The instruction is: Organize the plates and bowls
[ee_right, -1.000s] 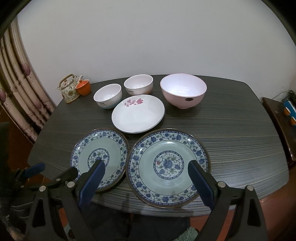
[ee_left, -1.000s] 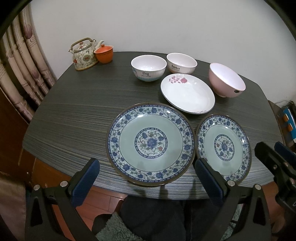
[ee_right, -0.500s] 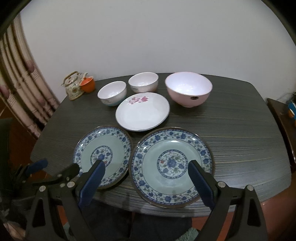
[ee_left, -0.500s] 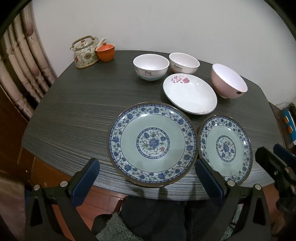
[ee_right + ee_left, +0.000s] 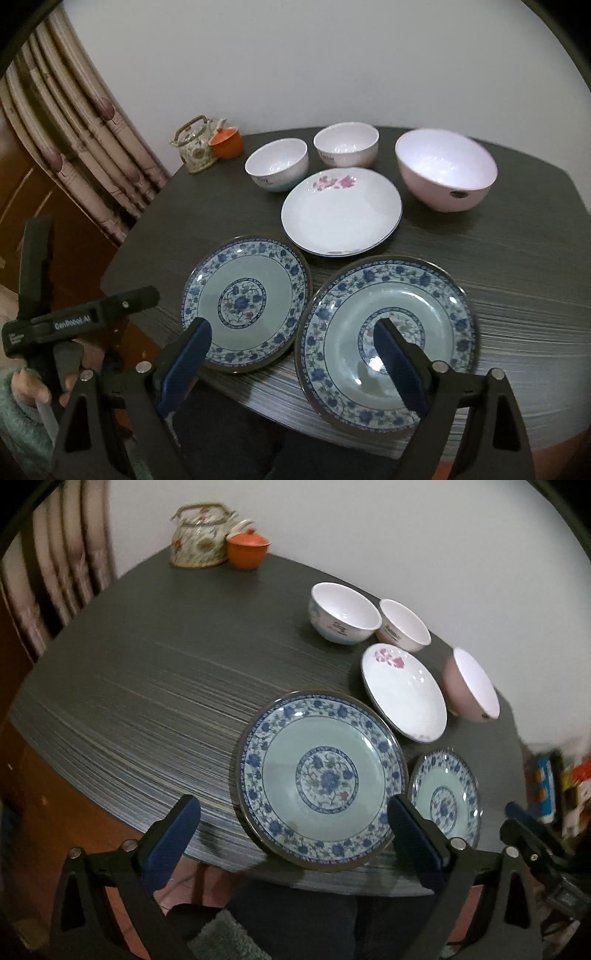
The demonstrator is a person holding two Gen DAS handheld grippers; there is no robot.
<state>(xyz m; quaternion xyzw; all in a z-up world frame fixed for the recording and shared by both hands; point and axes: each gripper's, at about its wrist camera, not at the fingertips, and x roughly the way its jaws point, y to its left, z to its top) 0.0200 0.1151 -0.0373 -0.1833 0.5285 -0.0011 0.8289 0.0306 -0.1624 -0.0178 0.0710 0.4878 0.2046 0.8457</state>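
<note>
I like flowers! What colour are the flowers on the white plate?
Pink, on the white plate; clearest in the right wrist view.

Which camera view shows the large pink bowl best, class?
The right wrist view: the large pink bowl appears nearly whole, its white inside and dark label visible. The left wrist view shows it near the right side, squeezed, blurred and seen mostly side-on.

**Glazed Ware Shining on a Streaked Matt Table**

The large blue-patterned plate (image 5: 388, 339) and smaller one (image 5: 245, 302) are gleaming with glossy glaze. Behind them, the white flowered plate (image 5: 341, 210) and pink bowl (image 5: 445, 173) are looking smooth and shiny. The table (image 5: 517, 258) is showing a matt, streaked grey grain. Beside it, the curtain (image 5: 74, 122) is hanging as soft cloth.
</note>
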